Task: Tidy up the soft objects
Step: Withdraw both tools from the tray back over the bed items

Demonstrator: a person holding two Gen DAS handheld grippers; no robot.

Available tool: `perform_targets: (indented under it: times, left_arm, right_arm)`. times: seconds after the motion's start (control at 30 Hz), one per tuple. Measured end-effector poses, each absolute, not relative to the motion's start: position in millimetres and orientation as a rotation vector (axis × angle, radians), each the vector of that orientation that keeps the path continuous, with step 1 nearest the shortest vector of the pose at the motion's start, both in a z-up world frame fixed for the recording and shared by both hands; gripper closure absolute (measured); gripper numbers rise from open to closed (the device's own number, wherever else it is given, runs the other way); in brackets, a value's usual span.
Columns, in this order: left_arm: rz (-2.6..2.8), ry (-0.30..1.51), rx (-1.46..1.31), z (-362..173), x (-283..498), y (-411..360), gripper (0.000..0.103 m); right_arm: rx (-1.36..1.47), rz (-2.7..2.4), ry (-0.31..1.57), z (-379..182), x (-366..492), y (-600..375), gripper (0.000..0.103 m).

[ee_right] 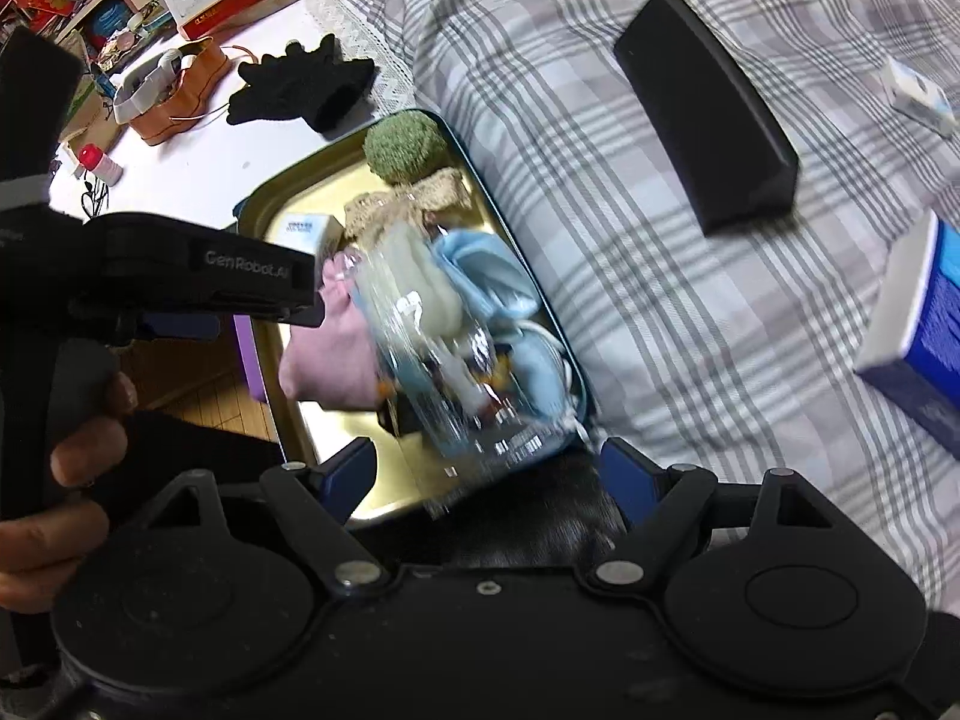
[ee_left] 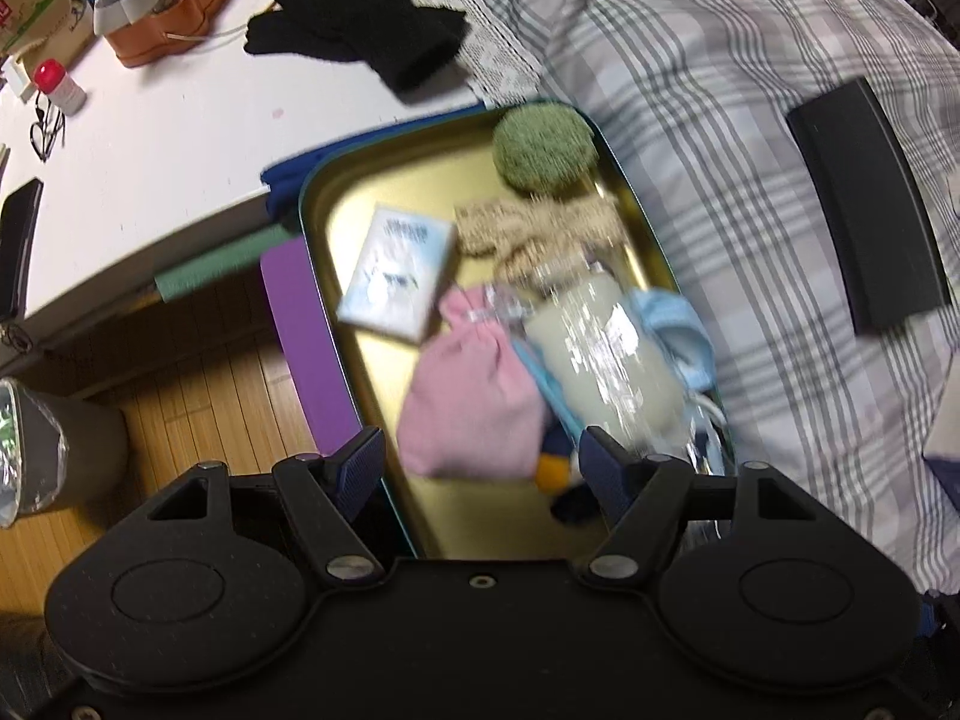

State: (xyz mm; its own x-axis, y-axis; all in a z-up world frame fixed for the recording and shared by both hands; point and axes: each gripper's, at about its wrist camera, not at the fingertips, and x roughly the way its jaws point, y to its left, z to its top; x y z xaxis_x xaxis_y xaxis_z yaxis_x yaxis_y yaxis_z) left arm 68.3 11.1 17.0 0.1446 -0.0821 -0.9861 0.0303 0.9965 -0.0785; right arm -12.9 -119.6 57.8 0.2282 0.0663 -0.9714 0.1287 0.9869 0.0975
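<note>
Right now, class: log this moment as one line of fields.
left gripper: open, empty | right gripper: open, empty | tin tray: pink pouch, green pom, card box | black gloves: outside, on table

I see the tray [ee_left: 336, 192] on the bed [ee_left: 720, 90], pouch [ee_left: 474, 396] inside, gloves [ee_left: 360, 24] on the table [ee_left: 180, 150] behind it

I'm looking down close over the gold tin [ee_left: 360, 204] from both wrists, both views sharing it [ee_right: 288, 198] and the plaid bed [ee_left: 720, 120].
</note>
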Motion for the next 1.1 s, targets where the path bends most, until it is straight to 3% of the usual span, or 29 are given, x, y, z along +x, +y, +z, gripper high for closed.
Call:
perform_targets:
  times: [0.47, 1.1]
  left_arm:
    - [-0.273, 1.5, 0.079, 27.4, -8.0, -64.0, 0.035]
    - [-0.49, 1.417, 0.31, 49.5, -59.3, -188.7, 0.035]
  right_arm:
    - [0.259, -0.154, 1.3, 73.4, -94.6, -191.9, 0.021]
    - [0.474, -0.507, 1.135, 91.0, -188.5, -338.5, 0.022]
